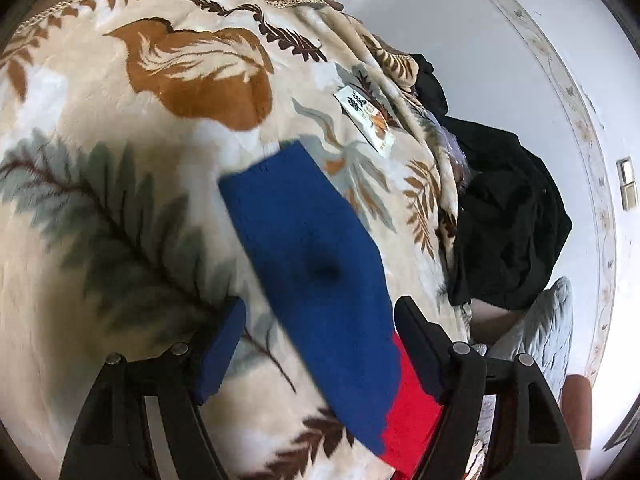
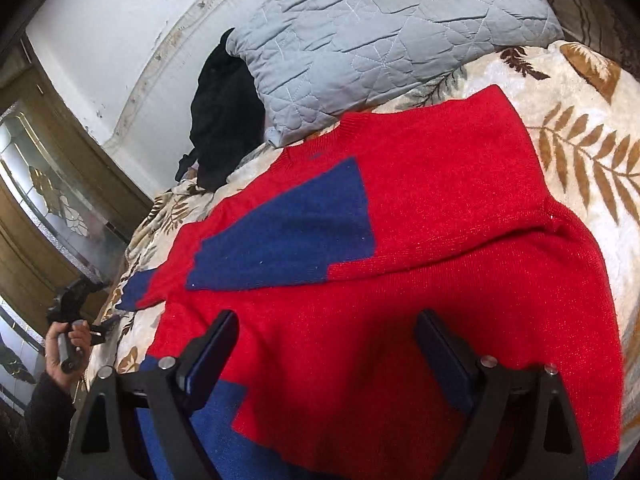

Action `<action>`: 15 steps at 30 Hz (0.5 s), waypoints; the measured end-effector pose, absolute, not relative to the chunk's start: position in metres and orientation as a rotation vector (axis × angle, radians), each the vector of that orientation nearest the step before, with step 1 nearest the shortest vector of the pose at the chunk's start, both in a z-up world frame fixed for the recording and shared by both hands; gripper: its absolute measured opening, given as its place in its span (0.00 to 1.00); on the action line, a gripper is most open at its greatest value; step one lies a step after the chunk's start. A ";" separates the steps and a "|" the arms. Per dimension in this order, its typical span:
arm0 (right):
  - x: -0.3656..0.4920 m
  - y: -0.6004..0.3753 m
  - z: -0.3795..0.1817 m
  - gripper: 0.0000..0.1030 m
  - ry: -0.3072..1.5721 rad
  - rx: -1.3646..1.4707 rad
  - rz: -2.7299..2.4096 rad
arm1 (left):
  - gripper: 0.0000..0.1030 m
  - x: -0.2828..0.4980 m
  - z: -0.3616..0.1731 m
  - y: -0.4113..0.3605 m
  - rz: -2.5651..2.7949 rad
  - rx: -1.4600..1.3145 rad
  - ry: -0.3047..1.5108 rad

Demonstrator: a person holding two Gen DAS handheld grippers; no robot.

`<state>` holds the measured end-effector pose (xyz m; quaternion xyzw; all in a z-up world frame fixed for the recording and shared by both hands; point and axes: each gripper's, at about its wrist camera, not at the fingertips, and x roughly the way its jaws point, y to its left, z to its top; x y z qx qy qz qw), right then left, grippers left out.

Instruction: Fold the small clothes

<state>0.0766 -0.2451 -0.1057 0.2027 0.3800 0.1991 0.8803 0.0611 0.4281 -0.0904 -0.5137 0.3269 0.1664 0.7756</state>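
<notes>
Red-and-blue knitted sweater [image 2: 400, 240] lies mid-frame, one sleeve folded across, further folds remaining, my left gripper [image 1: 320, 344] and right gripper [image 2: 326, 344] both gaping, empty.

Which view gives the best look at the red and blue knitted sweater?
The right wrist view: the red and blue knitted sweater spreads across the leaf-patterned blanket, one sleeve folded over its body. The left wrist view shows only a blurred blue sleeve and a red sliver.

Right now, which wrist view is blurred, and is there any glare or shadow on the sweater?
Left wrist view: motion-smeared, the sweater and blanket soft-edged. Right wrist view: sharp; the sweater evenly lit, no glare, shaded near the right gripper. Both bend at the rim.
</notes>
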 end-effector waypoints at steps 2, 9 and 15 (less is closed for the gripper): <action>0.076 -0.245 -0.104 0.89 0.791 0.427 0.417 | 0.74 0.064 -0.093 0.430 0.355 -1.110 0.691; 0.077 -0.246 -0.105 0.90 0.788 0.439 0.426 | 0.56 0.066 -0.102 0.450 0.327 -1.152 0.681; 0.077 -0.247 -0.106 0.90 0.784 0.449 0.432 | 0.36 0.072 -0.114 0.456 0.377 -1.175 0.702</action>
